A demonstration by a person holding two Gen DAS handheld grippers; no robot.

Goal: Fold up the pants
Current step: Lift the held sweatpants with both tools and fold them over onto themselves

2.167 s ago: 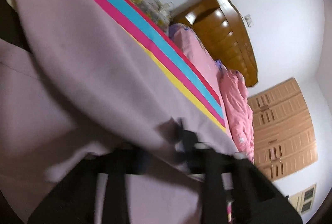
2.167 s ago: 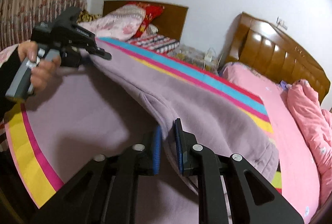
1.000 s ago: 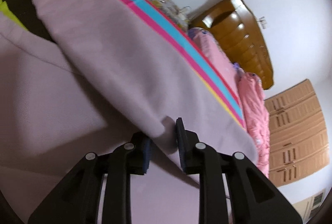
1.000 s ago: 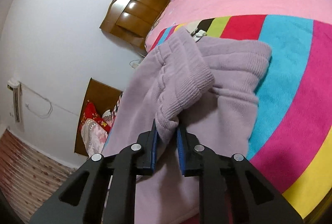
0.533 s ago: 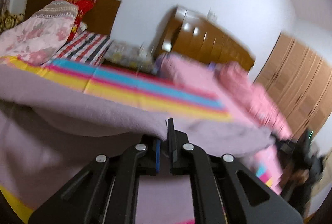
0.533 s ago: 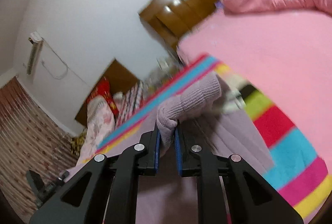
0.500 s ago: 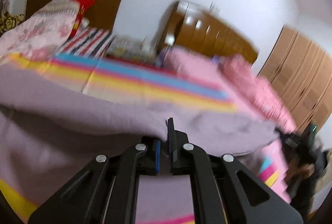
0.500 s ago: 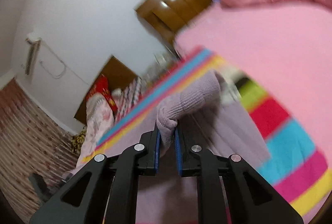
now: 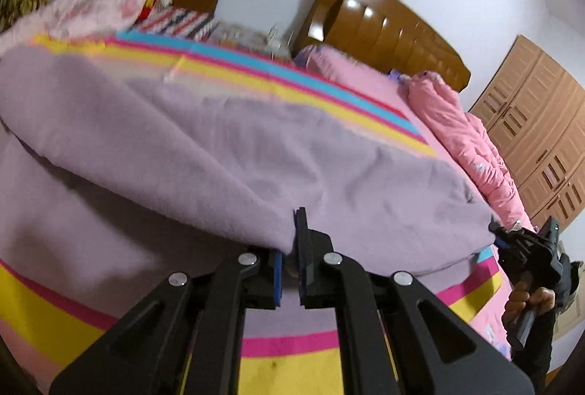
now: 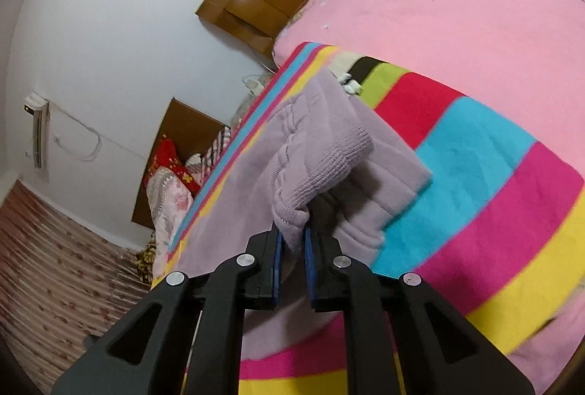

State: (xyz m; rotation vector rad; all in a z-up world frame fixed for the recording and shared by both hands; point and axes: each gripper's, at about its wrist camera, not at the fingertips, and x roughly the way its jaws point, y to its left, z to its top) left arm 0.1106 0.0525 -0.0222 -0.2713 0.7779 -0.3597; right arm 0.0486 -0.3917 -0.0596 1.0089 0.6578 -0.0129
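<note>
Lilac fleece pants [image 9: 256, 146] lie folded across a striped blanket [image 9: 292, 369] on the bed. In the left wrist view my left gripper [image 9: 289, 241] is shut on the near edge of the upper pant layer and holds it a little above the layer below. In the right wrist view my right gripper [image 10: 292, 236] has the ribbed cuff [image 10: 321, 161] of the pants [image 10: 373, 183] between its blue pads, and its jaws are closing on it. The right gripper [image 9: 526, 245] also shows at the far right of the left wrist view, carried by a hand [image 9: 526, 296].
The blanket [image 10: 475, 197] covers a pink sheet [image 10: 457, 11]. A pink quilt [image 9: 471, 146] lies bunched by the wooden headboard [image 9: 384, 25]. A wardrobe [image 9: 541, 109] stands to the right. A second bed with pillows [image 9: 109, 0] sits at the back left.
My left gripper closed onto the pants' edge and rose, and its view rolled level. My right gripper kept hold of the cuff and shifted, so the cuff end now lies over the blanket's wide stripes.
</note>
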